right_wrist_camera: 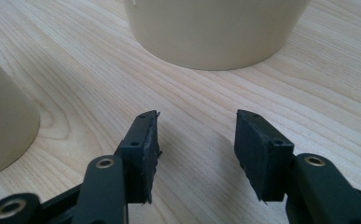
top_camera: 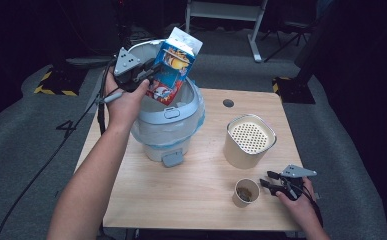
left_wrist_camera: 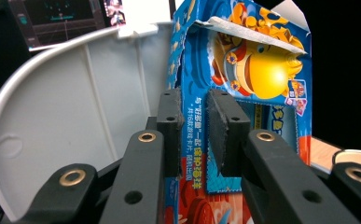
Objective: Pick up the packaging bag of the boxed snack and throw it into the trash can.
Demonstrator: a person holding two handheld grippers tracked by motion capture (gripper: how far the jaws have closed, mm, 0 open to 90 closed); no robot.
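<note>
High view: the left gripper [top_camera: 148,75] grips a torn snack box [top_camera: 173,70] over the open bin [top_camera: 168,117] — best released only once centred. Left gripper view: fingers [left_wrist_camera: 227,128] clamp the box's edge. Right gripper view: fingers [right_wrist_camera: 145,144] stand apart, empty, on the bench [right_wrist_camera: 197,107].

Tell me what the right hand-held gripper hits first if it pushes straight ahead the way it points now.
Probably the beige container: it stands straight ahead of the right hand-held gripper, whose jaws stand apart over bare table. The paper cup sits off to the side.
</note>
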